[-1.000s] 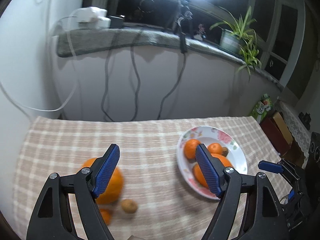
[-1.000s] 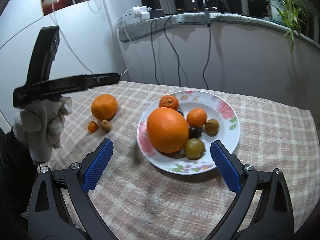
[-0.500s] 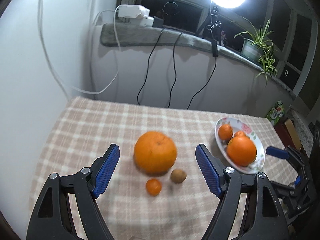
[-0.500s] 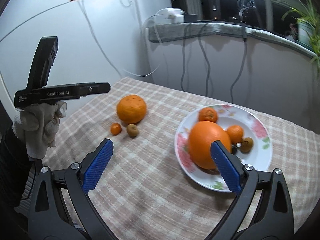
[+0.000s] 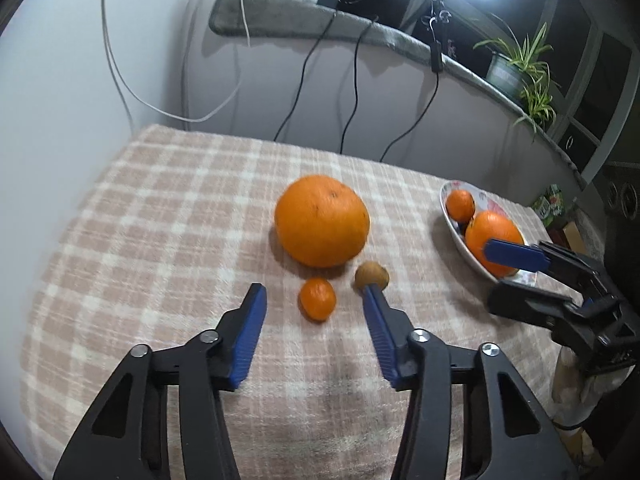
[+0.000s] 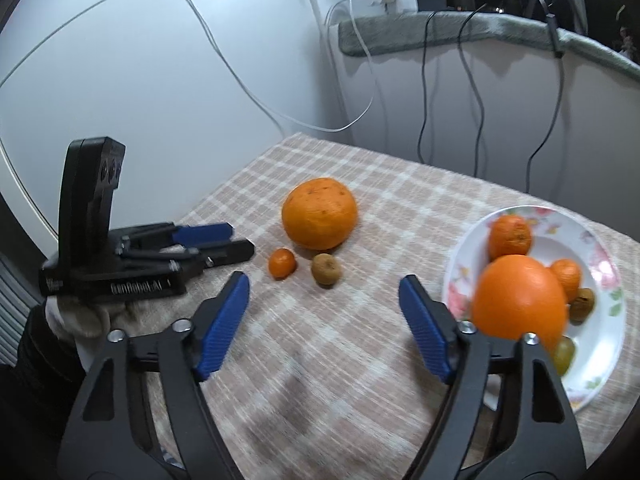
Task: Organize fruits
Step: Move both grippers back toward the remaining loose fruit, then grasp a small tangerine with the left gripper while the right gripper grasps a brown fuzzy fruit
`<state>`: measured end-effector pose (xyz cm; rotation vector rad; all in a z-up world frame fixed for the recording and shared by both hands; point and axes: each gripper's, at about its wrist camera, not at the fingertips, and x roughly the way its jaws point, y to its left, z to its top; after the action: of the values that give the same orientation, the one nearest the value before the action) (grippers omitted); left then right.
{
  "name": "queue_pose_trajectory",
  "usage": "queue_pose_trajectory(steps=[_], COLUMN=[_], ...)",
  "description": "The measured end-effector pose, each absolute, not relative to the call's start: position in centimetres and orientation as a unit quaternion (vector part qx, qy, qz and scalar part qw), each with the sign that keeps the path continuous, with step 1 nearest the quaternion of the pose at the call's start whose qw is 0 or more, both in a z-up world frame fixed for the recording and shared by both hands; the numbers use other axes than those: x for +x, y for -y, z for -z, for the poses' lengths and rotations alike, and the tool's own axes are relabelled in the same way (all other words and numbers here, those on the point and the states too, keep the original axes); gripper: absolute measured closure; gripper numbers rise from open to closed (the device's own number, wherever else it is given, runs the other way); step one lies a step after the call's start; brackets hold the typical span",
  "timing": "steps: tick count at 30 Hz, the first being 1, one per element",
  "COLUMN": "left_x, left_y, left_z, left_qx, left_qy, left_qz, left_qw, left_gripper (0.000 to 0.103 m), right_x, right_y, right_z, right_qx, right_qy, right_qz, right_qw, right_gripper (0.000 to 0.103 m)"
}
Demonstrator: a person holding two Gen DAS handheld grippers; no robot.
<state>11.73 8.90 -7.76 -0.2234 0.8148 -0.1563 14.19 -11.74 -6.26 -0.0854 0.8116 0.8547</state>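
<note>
Cloth edge: I see the checked tablecloth (image 5: 168, 216) end near the wall behind the fruit.
Open room: bare cloth lies between my grippers and the plate (image 6: 600, 364).
Loose fruit: large orange (image 5: 322, 220), small tangerine (image 5: 317, 298) and kiwi (image 5: 372, 275) sit close together mid-table.
Left gripper (image 5: 312, 300): tilted down, jaws just closing but apart, tangerine just ahead, unpressed.
Right gripper (image 6: 323, 287): jaws just narrowing, apart, empty, beside the plate.

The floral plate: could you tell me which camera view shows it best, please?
The right wrist view: the floral plate shows nearly whole with its fruit. The left wrist view catches it edge-on at the far right, partly behind the right claw.
</note>
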Motion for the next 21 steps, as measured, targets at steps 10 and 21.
queue_pose_trajectory(steps=[10, 21], left_x=[12.6, 13.4], left_y=[-8.2, -7.8], left_z=[9.1, 10.2], left_qx=[-0.096, -0.084], left_qy=[-0.408, -0.42], left_qz=[0.081, 0.085], left_qw=[0.904, 0.899], left_gripper=[0.068, 0.075], right_x=[15.9, 17.4], right_y=[7.8, 5.9], right_z=[9.2, 11.2], right_qx=[-0.065, -0.084], right_qy=[-0.424, -0.443], right_qz=[-0.393, -0.384], right_qw=[0.813, 0.806], right_gripper=[0.055, 0.064])
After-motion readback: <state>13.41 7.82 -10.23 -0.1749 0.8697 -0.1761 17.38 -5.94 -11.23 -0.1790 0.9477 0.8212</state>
